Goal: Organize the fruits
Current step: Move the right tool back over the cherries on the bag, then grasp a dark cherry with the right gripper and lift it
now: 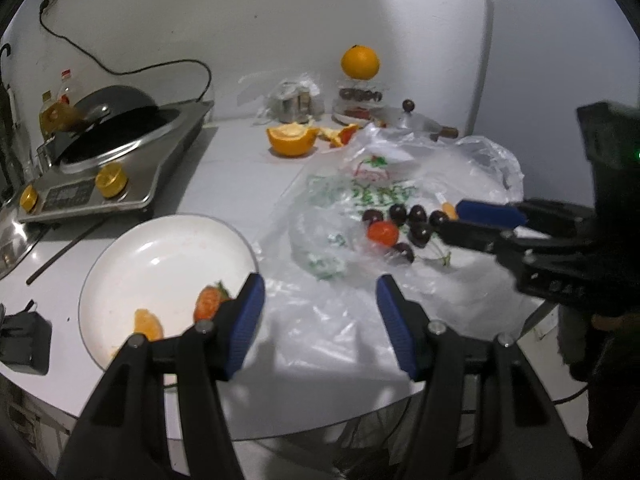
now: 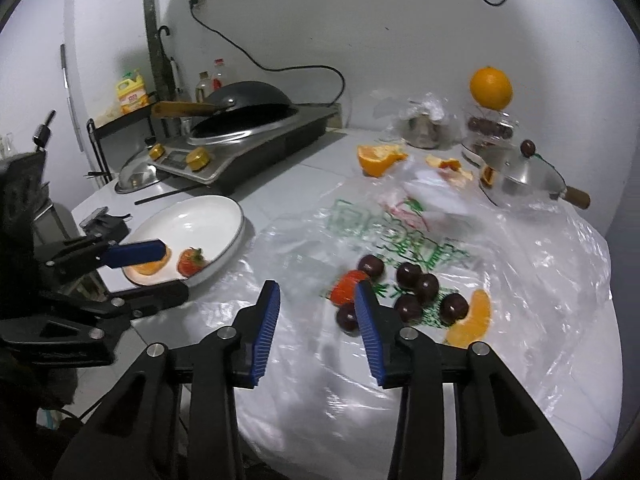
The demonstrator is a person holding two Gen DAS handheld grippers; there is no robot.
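A white plate [image 1: 160, 264] [image 2: 216, 216] holds a strawberry [image 1: 208, 302] [image 2: 191, 262] and an orange segment [image 1: 148, 324] [image 2: 150, 267]. On the clear plastic bag [image 2: 520, 280] lie several dark cherries [image 2: 416, 286] [image 1: 418, 224], a second strawberry [image 2: 346, 286] [image 1: 383, 233] and another orange segment [image 2: 474, 318]. My left gripper [image 1: 320, 300] [image 2: 170, 272] is open and empty at the plate's near edge. My right gripper [image 2: 316, 304] [image 1: 450, 220] is open and empty, low over the bag beside the strawberry and cherries.
An induction cooker with a wok [image 2: 248, 132] stands at the back left. A cut orange half [image 1: 290, 140], peels, a whole orange [image 1: 360, 62] on a jar and a small pot [image 2: 528, 176] sit at the back. A black adapter [image 1: 24, 340] lies left of the plate.
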